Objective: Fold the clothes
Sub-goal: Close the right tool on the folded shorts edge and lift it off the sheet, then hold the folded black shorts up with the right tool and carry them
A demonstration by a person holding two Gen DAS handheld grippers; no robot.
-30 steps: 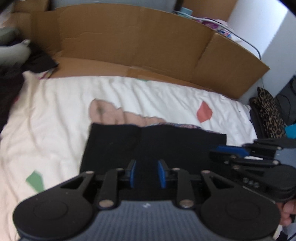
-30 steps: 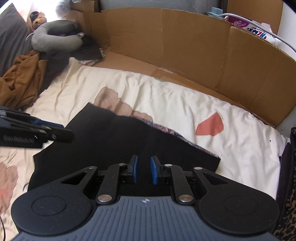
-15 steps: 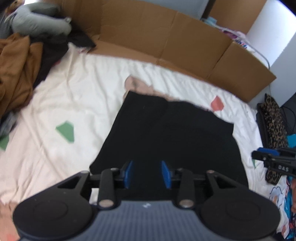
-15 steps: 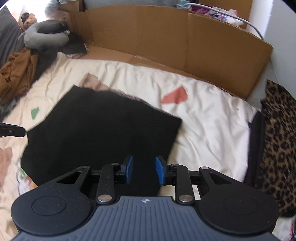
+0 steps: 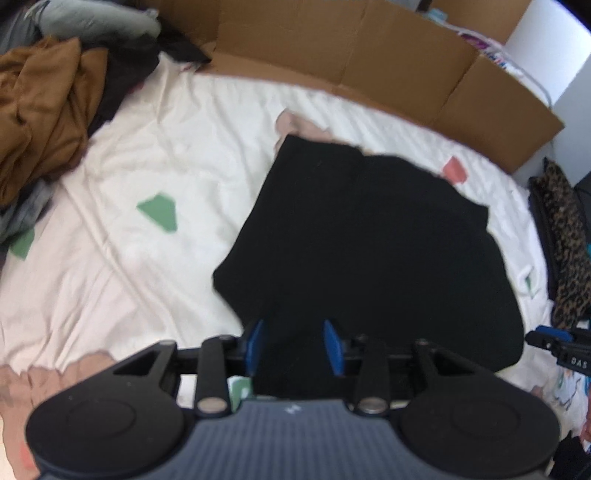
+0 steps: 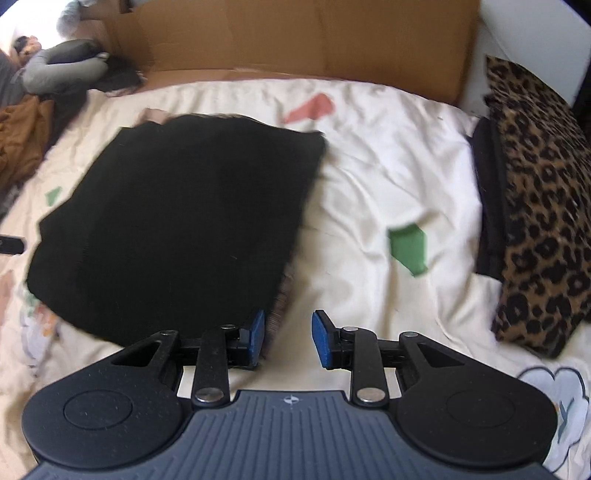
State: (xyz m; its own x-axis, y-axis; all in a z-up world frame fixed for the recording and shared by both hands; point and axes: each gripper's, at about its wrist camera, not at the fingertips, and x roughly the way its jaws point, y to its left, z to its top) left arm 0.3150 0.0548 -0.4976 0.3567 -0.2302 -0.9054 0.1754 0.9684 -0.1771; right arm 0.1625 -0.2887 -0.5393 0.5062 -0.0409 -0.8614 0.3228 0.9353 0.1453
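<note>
Black folded garment (image 5: 369,236) lying flat on the cream patterned bedsheet (image 5: 147,155), left gripper (image 5: 293,345) spread above its near edge, right gripper (image 6: 288,338) spread beside its right corner, both empty, cardboard wall (image 6: 295,33) behind

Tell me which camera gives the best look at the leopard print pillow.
The right wrist view: the leopard print pillow fills its right side, pattern clear. The left wrist view shows only a thin, squeezed strip of it at the right edge.
</note>
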